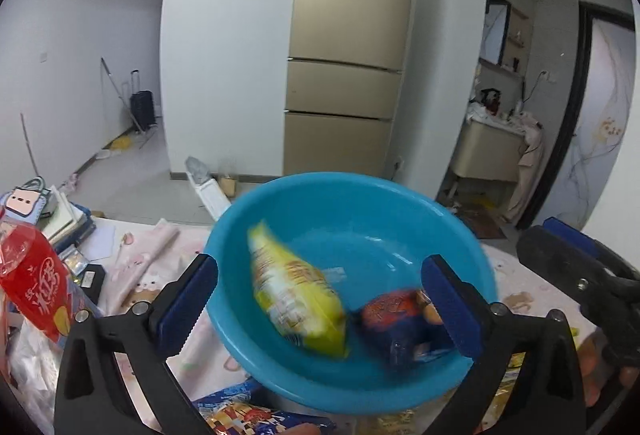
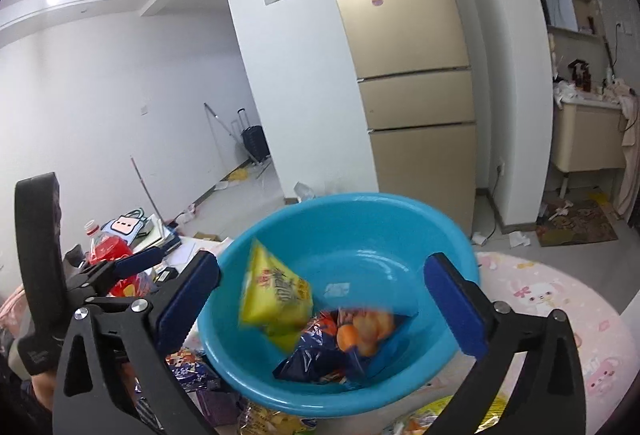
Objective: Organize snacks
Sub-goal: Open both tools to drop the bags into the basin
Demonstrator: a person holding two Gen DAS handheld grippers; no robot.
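Inside blue basin (image 1: pixel 400 207), blurred yellow packet (image 1: pixel 298 299), dark-blue packet (image 1: pixel 400 327), both grippers spread empty

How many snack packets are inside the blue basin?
2: a yellow packet on the left of the blue basin, a dark blue packet right of it. Others may be hidden.

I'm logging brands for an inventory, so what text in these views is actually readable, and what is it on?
"统一" and "冰红茶": red bottle label.
Yellow snack packet: large characters, too blurred to read.
Dark blue snack packet: print blurred, unreadable.
Fridge: brand line along the top of the door, too small to read.
Snack packs below the blue basin: unreadable.
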